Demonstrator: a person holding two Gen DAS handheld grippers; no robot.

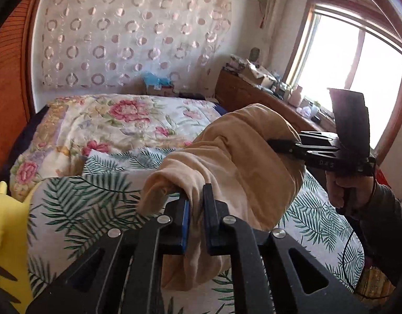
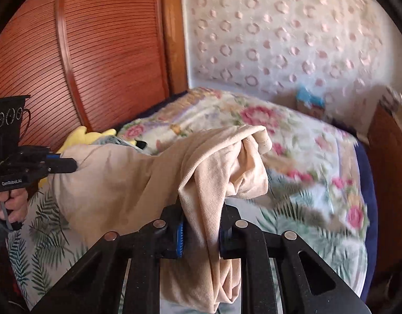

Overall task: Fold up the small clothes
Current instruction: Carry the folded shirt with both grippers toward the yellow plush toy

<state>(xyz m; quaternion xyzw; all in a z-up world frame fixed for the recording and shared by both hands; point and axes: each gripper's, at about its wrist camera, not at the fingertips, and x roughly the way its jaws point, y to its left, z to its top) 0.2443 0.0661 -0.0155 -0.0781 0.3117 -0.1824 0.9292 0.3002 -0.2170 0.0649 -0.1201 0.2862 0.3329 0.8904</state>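
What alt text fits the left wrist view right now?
The left gripper is shut on a beige cotton garment, lifted over a palm-leaf bedsheet. The right gripper clamps its far end, and a floral quilt lies behind.

Your window gives strong daylight and is overexposed; the right wrist view is motion-blurred, and both views bend at edges.
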